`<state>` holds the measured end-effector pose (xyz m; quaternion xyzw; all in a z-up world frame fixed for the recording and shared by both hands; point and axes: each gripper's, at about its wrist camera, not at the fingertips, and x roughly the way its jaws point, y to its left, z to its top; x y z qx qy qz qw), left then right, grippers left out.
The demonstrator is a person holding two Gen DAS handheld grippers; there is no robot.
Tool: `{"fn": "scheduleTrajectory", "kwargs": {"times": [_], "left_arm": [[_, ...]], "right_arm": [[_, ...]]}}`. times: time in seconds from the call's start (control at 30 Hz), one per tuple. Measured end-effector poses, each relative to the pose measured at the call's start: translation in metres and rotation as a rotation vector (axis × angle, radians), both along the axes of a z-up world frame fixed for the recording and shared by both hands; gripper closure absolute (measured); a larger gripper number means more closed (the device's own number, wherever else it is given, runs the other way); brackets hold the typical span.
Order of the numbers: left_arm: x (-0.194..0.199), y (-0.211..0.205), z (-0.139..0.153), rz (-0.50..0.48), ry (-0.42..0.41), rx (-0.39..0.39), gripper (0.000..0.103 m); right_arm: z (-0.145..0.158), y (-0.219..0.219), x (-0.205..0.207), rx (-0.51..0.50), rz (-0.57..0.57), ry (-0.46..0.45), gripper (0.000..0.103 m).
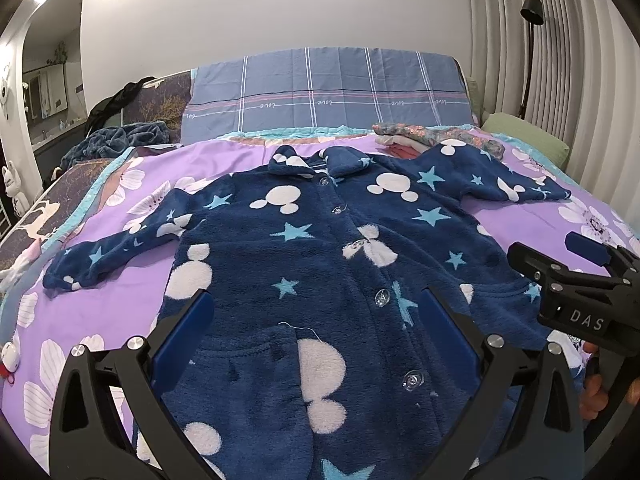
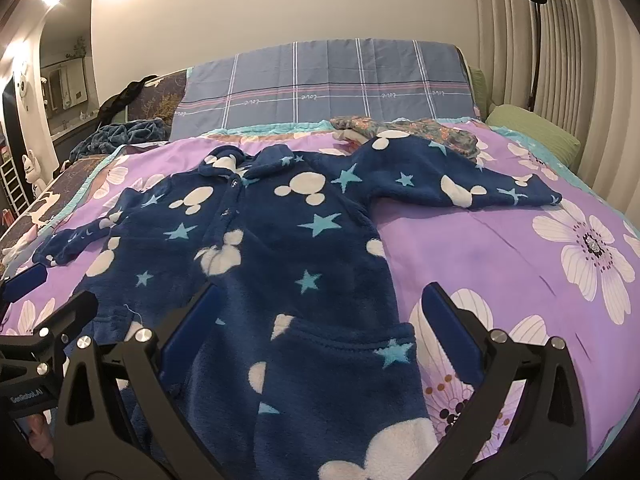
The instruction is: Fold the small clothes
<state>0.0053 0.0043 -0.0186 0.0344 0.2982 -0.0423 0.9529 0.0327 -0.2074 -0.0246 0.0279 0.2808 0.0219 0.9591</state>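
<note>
- The hem of the pyjama top (image 1: 320, 264) runs off the bottom of both wrist views, so its lower edge cannot be seen; the black gripper frames cover its bottom corners.
- The pile of folded clothes (image 1: 436, 138) near the headboard is partly hidden behind the top's raised sleeve (image 1: 508, 184); only a floral layer and a pinkish one show, and what they are is hard to tell.
- The top lies face up and spread flat in the middle of the bed, on the purple bedspread (image 2: 500, 240); collar toward the pillow (image 1: 328, 92), both sleeves out to the sides.
- It is thick, fuzzy fleece, dark blue with white mouse-head shapes and pale blue stars; clear round buttons run down the front; a patch pocket sits low on each side; a loose white thread trails near one pocket.
- The bedspread is smooth and thin, with large white flowers; the pillow is checked blue-grey cotton.
- The left gripper (image 1: 316, 336) hovers over the lower front of the top, its blue-padded fingers spread wide with nothing between them.
- The right gripper (image 2: 320, 328) is likewise spread wide and empty, over the pocket side of the top; one finger is above fleece, the other above bare bedspread.
- A hand (image 1: 596, 392) shows only in part, at the frame edge.
</note>
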Motion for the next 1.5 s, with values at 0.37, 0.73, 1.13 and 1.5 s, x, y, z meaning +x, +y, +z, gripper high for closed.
{"fn": "scheduleTrajectory", "kwargs": {"times": [0.37, 0.73, 1.13, 1.5], "left_arm": [[-0.004, -0.005, 0.0, -0.049, -0.011, -0.001, 0.001], [-0.002, -0.001, -0.001, -0.012, -0.008, -0.003, 0.001], [-0.003, 0.009, -0.001, -0.007, -0.019, -0.01, 0.001], [0.004, 0.022, -0.001, 0.007, -0.018, -0.056, 0.001]], "right_arm": [[0.0, 0.001, -0.001, -0.012, -0.006, -0.006, 0.002], [0.006, 0.008, -0.011, 0.009, 0.056, -0.069, 0.002], [0.014, 0.023, -0.01, -0.011, 0.122, -0.102, 0.002], [0.01, 0.024, 0.006, 0.009, 0.12, -0.048, 0.002]]}}
